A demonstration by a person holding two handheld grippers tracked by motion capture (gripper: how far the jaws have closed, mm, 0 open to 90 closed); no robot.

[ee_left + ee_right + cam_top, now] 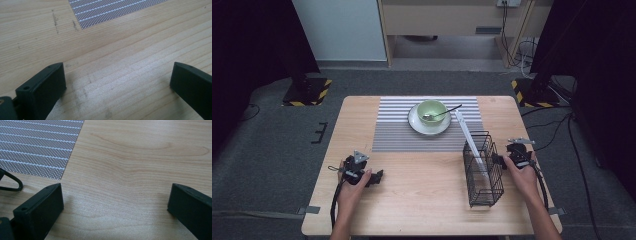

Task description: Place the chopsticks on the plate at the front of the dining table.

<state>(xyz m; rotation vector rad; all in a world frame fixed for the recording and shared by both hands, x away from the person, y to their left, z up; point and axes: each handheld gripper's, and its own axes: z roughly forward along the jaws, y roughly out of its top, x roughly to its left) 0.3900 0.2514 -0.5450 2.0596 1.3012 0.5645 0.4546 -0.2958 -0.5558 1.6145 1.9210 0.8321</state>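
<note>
On the pale wooden table [427, 200], near the front-left, resting low: left gripper [374, 177], held in the left hand [353, 187], forearm entering from the bottom edge, black cable trailing back along the wrist. Pointing toward the table's middle and somewhat to the right. Seen from its own camera: left gripper [117, 82] with jaws set wide apart, nothing between them but bare wood grain, a corner of the grey striped woven placemat [112, 10] further ahead.

Over at the right edge: right gripper [498, 160], held in the right hand [522, 175], forearm rising from the lower right corner. Aimed leftward at the black wire basket [483, 172], just beside its right wall; touching or not, cannot tell. From its own camera: right gripper [115, 201] likewise spread wide, empty, bare wood between the jaws, a loop of black wire [12, 182] at the left margin and the placemat's corner [37, 147] beyond.

Standing upright on the front-right of the table: the tall basket, long side running front to back. Leaning inside it: a long white flat utensil [469, 137], lower end down in the basket, upper end tilted up and away toward the far left, over the placemat.

At the far centre, on the placemat [397, 135]: a white plate [429, 126] bearing a pale green bowl [432, 110]. Lying in the bowl: a dark-handled spoon [443, 113], handle pointing right and away over the rim.
</note>
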